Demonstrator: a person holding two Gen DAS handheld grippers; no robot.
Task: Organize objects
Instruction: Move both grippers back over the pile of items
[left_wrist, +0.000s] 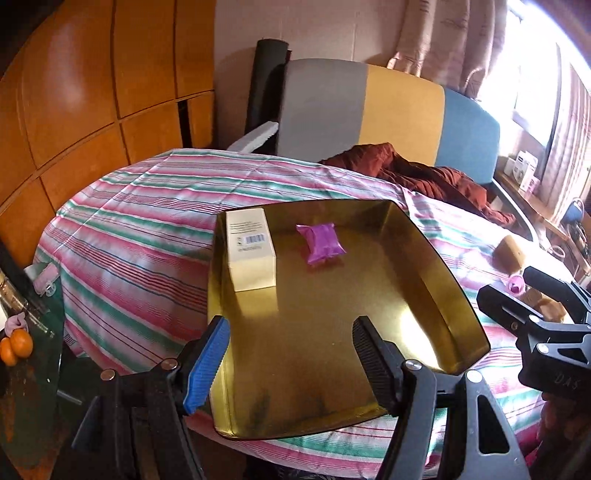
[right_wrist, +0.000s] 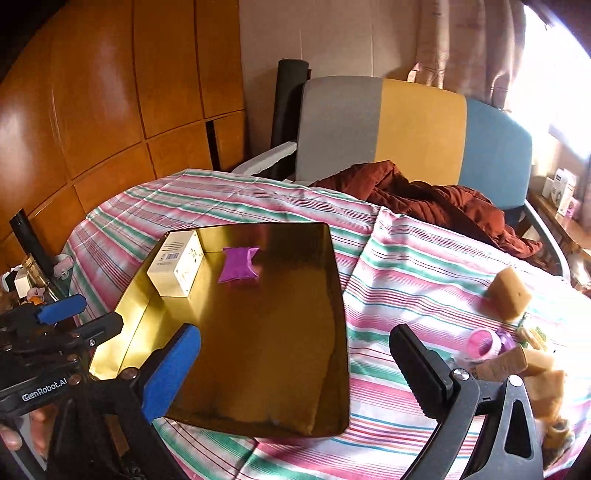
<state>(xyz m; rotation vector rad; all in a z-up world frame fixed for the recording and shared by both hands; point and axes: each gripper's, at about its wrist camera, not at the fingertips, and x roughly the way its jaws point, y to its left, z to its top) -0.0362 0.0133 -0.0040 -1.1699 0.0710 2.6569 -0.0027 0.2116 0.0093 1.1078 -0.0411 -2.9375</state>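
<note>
The left gripper (left_wrist: 290, 354) hung nearest the lens, its jaws spread over the near edge of the gold tray (left_wrist: 424, 373) with nothing between them and no contact visible. The right gripper (right_wrist: 295, 369) stood likewise, its jaws spread wide and empty, straddling the tray's near right corner. No earlier view being given, only their state is recorded.

The tray rested on the striped bedspread (right_wrist: 388, 266) of a bed. A cream box (left_wrist: 250, 254) lay along the tray's far left edge, barcode upward. A purple packet (left_wrist: 321, 243) lay flat on the tray floor, near its far edge and just right of the box, apart from it.

On the bedspread, well right of the tray, sat a tan sponge block (right_wrist: 508, 293); nearer the bed's right edge lay a pink roll (right_wrist: 484, 345) beside several more tan pieces (right_wrist: 539, 373), partly blurred by glare. A rust-brown quilt (right_wrist: 424, 195) was heaped at the bed's far edge.
</note>
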